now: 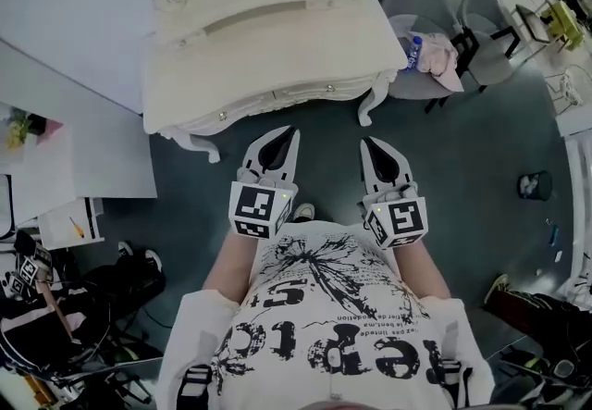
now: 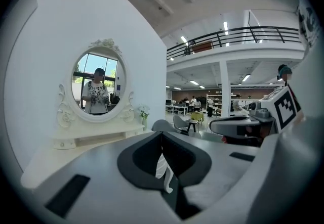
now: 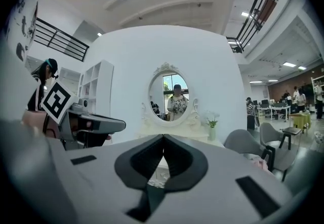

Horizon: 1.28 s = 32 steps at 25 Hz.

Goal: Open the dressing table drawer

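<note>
Presently left gripper [image 1: 292, 132] and right gripper [image 1: 368, 143] are pressed shut, empty, short of the closed drawer [image 1: 277, 101] in the dressing table [image 1: 277, 43] front. Risk: unopened jaws would glance off its small knob [image 1: 330, 89].

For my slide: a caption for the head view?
Left gripper and right gripper, both shut and empty, short of the dressing table, drawer closed.

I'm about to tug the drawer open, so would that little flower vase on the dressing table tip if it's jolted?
Probably tippy: the vase looks slim and upright, with flowers rising above it. It stands at a back corner of the table, so a hard jolt might knock it off. It looks small, so likely light.
</note>
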Tool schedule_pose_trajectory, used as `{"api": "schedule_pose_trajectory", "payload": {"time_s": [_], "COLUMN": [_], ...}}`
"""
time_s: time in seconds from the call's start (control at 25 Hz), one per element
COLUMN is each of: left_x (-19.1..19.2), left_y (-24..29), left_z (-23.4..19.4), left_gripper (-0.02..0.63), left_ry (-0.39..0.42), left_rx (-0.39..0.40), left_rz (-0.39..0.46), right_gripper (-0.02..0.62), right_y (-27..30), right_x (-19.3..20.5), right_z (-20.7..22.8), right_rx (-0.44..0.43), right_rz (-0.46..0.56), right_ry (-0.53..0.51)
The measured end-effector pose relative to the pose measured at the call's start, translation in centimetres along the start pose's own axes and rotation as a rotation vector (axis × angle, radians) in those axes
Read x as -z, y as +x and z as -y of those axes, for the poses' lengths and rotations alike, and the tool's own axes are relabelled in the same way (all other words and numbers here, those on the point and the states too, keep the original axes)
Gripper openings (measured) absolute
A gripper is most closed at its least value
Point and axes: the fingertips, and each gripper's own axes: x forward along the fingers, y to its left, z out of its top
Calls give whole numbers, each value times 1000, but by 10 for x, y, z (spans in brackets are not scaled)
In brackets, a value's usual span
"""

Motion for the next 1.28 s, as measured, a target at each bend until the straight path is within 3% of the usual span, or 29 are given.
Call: {"api": "schedule_pose_trajectory", "payload": {"time_s": [0.24,0.52,1.0,1.28], "left_x": [-2,22,-9,-26], "left_y": [24,61,200,283], "left_z": [-65,-105,-157,-193], "left_gripper": [18,18,18,18], "left_ry": [-14,-43,-92,-113], "left_rx": [12,-19,-180,-304], "left_rz": [-13,-67,-63,-72], "right_gripper": [17,17,17,17], "right_y": [71,130,266,345], "right_x": [-6,10,-7,-1], "right_z": [-4,18,135,203], "right_rx": [33,16,-129,-237], "right_rz": [-11,-50,-69,-143], "right_ry": [-9,-19,-48,-68]}}
